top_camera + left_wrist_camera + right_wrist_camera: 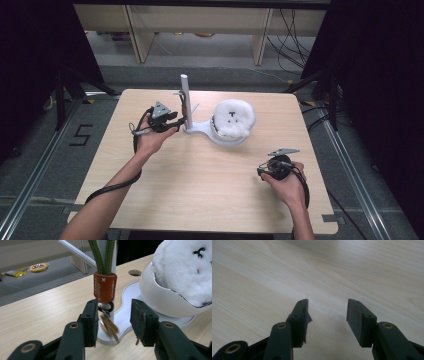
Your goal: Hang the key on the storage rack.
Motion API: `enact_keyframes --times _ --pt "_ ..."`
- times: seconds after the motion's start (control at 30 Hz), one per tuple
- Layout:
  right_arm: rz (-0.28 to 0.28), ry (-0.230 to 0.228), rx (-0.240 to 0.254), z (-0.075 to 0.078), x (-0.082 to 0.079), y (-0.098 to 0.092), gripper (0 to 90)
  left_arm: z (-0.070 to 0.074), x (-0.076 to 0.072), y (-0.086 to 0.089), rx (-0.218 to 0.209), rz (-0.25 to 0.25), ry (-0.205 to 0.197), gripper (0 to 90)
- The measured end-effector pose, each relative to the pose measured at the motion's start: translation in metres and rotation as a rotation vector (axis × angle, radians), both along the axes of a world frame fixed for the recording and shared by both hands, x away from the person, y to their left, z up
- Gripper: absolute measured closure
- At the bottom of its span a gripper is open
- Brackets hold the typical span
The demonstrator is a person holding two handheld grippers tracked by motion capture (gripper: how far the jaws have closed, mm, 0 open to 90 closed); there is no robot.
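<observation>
While hanging from the white post [113, 255], keychain's green cord [102, 255] runs straight down, long axis vertical. Orange tag [105, 287] below cord, black ring and brass-coloured pieces [109, 326] dangling beneath, close to stand's white base [125, 312].

Left gripper [113, 321]: jaws apart, one each side of the dangling pieces, nothing clamped. Left jaw just beside the brass pieces; touching or not, cannot tell. Tag slightly above and dead ahead of the jaws.

Right gripper [327, 315]: jaws apart, empty, over bare table [287, 270]. From above, right gripper [277, 167] well apart from the stand, near table's right front.

Left gripper [165, 121] plainly the nearer one. Probably a straight close would catch the ring or the pieces; higher up for the tag.

White fluffy ball [233, 117] in the stand's bowl, beside the post.
</observation>
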State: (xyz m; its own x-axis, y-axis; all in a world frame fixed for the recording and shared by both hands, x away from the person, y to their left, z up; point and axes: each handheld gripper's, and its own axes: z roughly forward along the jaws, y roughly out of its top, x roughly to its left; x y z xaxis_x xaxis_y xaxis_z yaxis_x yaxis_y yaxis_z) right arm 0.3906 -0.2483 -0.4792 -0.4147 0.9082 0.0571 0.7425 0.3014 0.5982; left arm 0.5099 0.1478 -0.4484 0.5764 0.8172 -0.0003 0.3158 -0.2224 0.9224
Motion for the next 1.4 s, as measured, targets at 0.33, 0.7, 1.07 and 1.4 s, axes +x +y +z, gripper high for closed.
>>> enact_keyframes --times 0.33,0.7,1.07,1.4 --pt "-0.005 -0.002 0.002 0.0 0.0 0.0 52.2 0.003 -0.013 0.011 0.072 -0.011 -0.001 41.5" --pt "0.015 -0.009 0.007 -0.002 0.002 0.0 52.2 0.004 -0.035 0.034 0.105 -0.013 0.002 39.9" --pt "0.008 -0.005 0.002 -0.002 0.001 0.002 52.1 -0.002 -0.061 0.055 0.094 0.002 0.0 40.0" --pt "0.012 -0.018 0.006 -0.004 0.001 0.002 52.0 -0.01 -0.084 0.07 0.074 0.02 -0.001 39.7"
